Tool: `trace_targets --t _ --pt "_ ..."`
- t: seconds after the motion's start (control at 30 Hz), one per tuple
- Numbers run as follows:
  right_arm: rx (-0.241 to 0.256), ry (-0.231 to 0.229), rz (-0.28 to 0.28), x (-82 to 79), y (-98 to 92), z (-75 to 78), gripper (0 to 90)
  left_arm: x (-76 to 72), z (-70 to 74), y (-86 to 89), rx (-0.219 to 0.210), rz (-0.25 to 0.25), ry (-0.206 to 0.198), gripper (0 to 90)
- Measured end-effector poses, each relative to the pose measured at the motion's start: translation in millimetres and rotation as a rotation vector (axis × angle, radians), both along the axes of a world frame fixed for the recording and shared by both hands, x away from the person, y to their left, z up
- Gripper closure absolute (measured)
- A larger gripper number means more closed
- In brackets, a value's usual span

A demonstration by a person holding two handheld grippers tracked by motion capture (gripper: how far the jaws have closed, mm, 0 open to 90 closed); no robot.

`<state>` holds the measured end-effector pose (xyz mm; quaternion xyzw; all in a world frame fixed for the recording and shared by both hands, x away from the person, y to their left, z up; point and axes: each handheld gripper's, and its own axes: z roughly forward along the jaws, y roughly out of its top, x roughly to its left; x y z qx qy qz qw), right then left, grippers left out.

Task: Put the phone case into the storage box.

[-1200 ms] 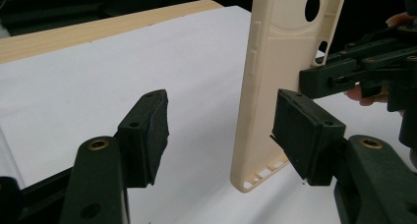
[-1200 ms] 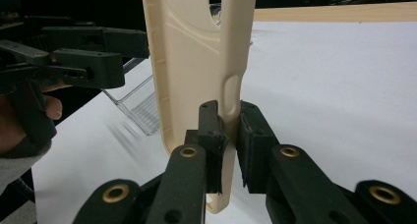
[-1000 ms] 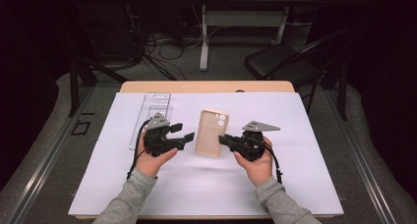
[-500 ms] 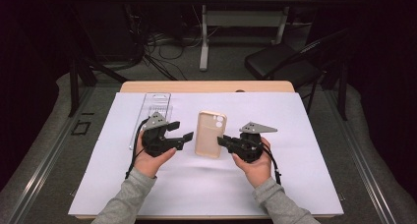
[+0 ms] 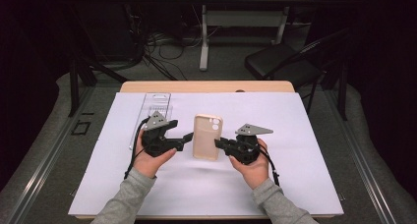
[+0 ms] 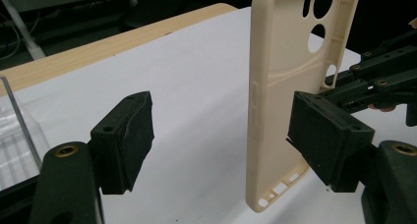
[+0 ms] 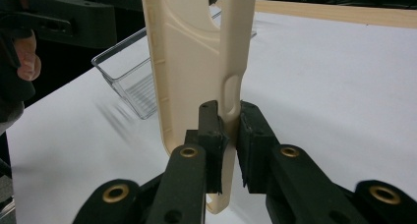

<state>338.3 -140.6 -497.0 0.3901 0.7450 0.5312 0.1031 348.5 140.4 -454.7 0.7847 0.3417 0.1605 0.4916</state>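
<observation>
My right gripper (image 7: 228, 135) pinches the cream phone case (image 7: 196, 62) by its side edge.

My left gripper (image 6: 221, 145) gapes wide, the case just inside one pad, above the white sheet (image 5: 305, 135). The right gripper view reveals a clear plastic tray (image 7: 130, 81) behind; I read no branding.

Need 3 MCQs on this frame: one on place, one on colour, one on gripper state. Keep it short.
1. Where is the clear tray?
A. Beside the left gripper
B. Beside the right gripper
C. On the chair

2. What colour is the phone case?
A. Black
B. Cream
C. Blue

3. How is the case held?
A. Left gripper shut on it
B. Lying flat, untouched
C. Right gripper shut on its edge, left open

Key:
1 A, in the high view the tray lies on the left gripper's side.
2 B, cream in all views.
3 C, right gripper view shows the jaws pinching the edge; left jaws stand apart.
</observation>
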Motion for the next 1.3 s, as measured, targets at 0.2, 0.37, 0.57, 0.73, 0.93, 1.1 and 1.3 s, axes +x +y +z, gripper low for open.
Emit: trace_targets --t 0.2,0.37,0.57,0.73,0.93,1.1,1.3 --pt "-0.007 0.003 0.012 -1.2 2.8 0.0 81.7 -3.9 5.8 -1.7 0.016 -0.004 -0.023 25.4" --pt "-0.014 0.010 0.024 -2.9 5.8 0.5 81.7 -7.8 12.3 -2.2 0.027 0.000 -0.046 25.4" --pt "-0.025 0.008 0.032 -4.4 9.6 -0.4 81.7 -10.0 16.5 -1.4 0.029 0.011 -0.055 25.4" --pt "-0.027 0.012 0.037 -5.1 11.2 -0.7 81.7 -12.9 19.8 -1.6 0.055 0.008 -0.081 25.7" --pt "-0.033 0.010 0.042 -6.4 13.9 -0.6 81.7 -16.2 22.5 -3.3 0.086 -0.002 -0.110 27.7" --pt "-0.039 0.024 0.043 -7.0 14.9 0.2 81.7 -17.0 23.5 -4.5 0.108 -0.001 -0.115 27.9" --pt "-0.048 0.018 0.039 -7.5 15.2 1.3 81.7 -14.9 24.5 -7.4 0.132 -0.004 -0.124 27.9"
